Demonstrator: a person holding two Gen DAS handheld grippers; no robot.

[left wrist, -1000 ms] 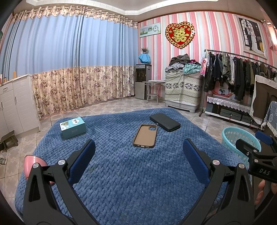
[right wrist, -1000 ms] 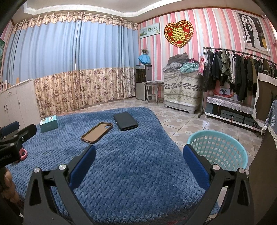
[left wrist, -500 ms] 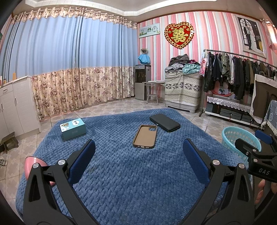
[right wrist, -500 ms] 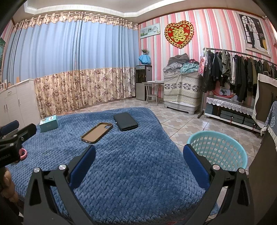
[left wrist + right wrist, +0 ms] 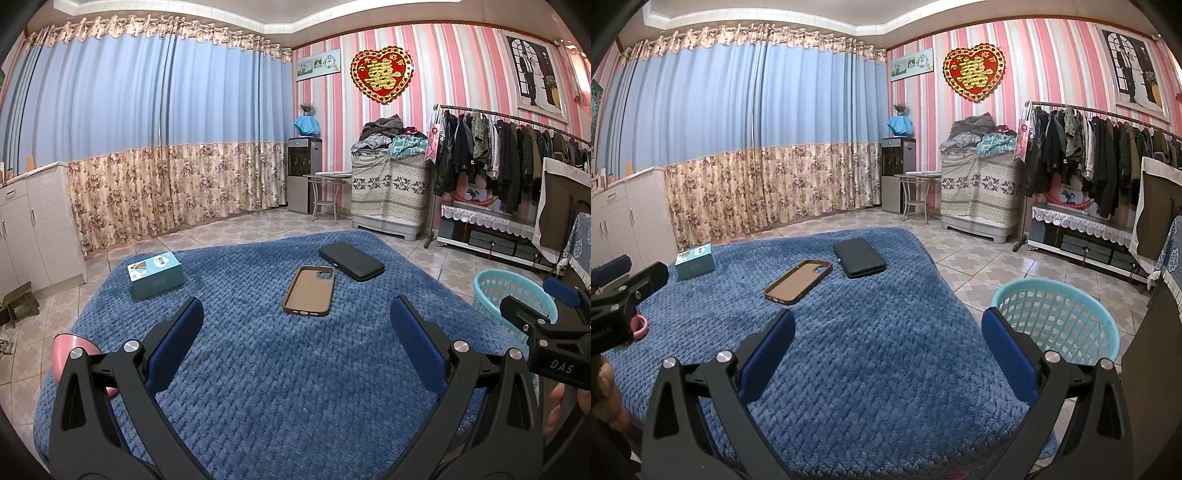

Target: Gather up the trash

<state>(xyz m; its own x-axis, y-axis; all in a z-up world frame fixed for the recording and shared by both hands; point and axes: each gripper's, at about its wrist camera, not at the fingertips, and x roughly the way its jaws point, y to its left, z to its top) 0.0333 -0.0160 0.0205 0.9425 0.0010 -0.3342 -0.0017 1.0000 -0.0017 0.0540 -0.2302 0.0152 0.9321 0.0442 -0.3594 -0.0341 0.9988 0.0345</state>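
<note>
On a blue quilted surface (image 5: 280,387) lie a brown phone case (image 5: 309,291), inside up, a black wallet-like case (image 5: 351,261) just behind it and a teal box (image 5: 156,274) at the far left. A pink round object (image 5: 62,345) sits at the near left edge. My left gripper (image 5: 295,343) hovers open over the near middle, nothing between its pads. My right gripper (image 5: 886,347) is open too, near the right edge beside a light blue mesh basket (image 5: 1057,317) on the floor. The phone case (image 5: 798,281), black case (image 5: 859,257) and box (image 5: 695,261) also show in the right wrist view.
Tiled floor (image 5: 979,258) surrounds the blue surface. White cabinets (image 5: 33,236) stand left, a clothes rack (image 5: 509,162) and low shelf right, a covered pile (image 5: 388,192), small table (image 5: 327,192) and water dispenser (image 5: 303,173) at the back wall. Curtains (image 5: 147,147) fill the far side.
Both views have barely shifted; both grippers stay open and nothing on the blue surface has moved.
</note>
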